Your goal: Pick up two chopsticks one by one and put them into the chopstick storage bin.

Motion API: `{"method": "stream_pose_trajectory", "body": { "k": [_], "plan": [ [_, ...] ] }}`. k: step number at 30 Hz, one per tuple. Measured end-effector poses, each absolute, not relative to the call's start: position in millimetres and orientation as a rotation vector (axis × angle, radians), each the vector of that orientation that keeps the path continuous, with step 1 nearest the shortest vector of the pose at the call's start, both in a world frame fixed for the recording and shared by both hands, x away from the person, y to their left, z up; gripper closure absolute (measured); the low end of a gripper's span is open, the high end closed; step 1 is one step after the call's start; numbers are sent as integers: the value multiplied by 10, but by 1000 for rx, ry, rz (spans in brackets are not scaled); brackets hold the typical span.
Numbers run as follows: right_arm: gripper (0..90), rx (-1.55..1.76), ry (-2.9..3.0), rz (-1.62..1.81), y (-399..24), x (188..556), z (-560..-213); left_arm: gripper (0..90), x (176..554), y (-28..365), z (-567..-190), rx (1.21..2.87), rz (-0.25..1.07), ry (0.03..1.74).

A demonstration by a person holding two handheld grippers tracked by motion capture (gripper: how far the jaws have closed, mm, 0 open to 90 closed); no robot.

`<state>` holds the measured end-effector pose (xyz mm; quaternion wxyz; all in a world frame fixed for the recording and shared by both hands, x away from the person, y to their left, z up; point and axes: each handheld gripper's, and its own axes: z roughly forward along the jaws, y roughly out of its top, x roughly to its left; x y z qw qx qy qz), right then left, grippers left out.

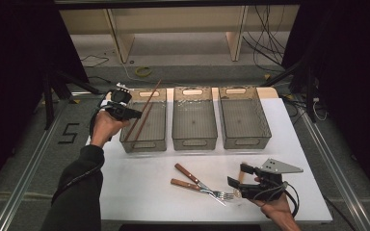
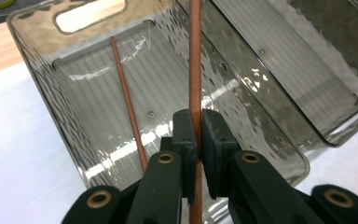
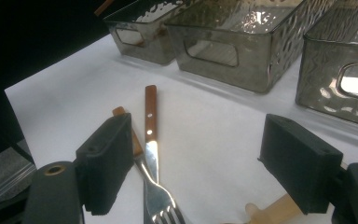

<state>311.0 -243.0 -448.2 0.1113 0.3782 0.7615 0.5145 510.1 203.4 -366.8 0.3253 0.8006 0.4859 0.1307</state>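
Chopstick held: chopstick point(image 2: 195, 70) is thin, brown and long. It sits tight between the black jaws of the left gripper point(image 2: 199, 135). It hangs over the left bin point(image 1: 160, 138), slanting up past the bin's far end in the high view.
Left gripper: its jaws are closed hard on the chopstick, with no gap on either side. A hand point(image 1: 105, 126) holds it at the left edge of the left bin.
Second chopstick: another chopstick point(image 2: 128, 102) lies slanted inside the left bin, apart from the held one.
Left bin: it is a clear grey box with a handle hole at each end. It stands on the white table point(image 1: 139, 187), first in a row of three.
Other bins: the middle bin point(image 1: 194, 137) and the right bin point(image 1: 244, 139) stand just beside it.
Right gripper: the right gripper point(image 3: 205, 163) has its jaws wide apart and holds nothing. It hovers low near the front of the table.
Forks: two forks point(image 1: 200, 185) with brown wooden handles lie crossed on the table, just in front of the right gripper.
Pale handle: a light wooden handle point(image 3: 272, 207) lies on the table below the right gripper's jaw. What it belongs to cannot be told.
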Motion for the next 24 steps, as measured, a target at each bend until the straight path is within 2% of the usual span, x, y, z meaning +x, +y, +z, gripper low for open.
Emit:
{"method": "stream_pose_trajectory", "body": {
  "k": [24],
  "plan": [
    [262,1104,2242,1521,-2424,3112,-4489,840,5340,2079,-3867,2041,346,1337]
  ]
}}
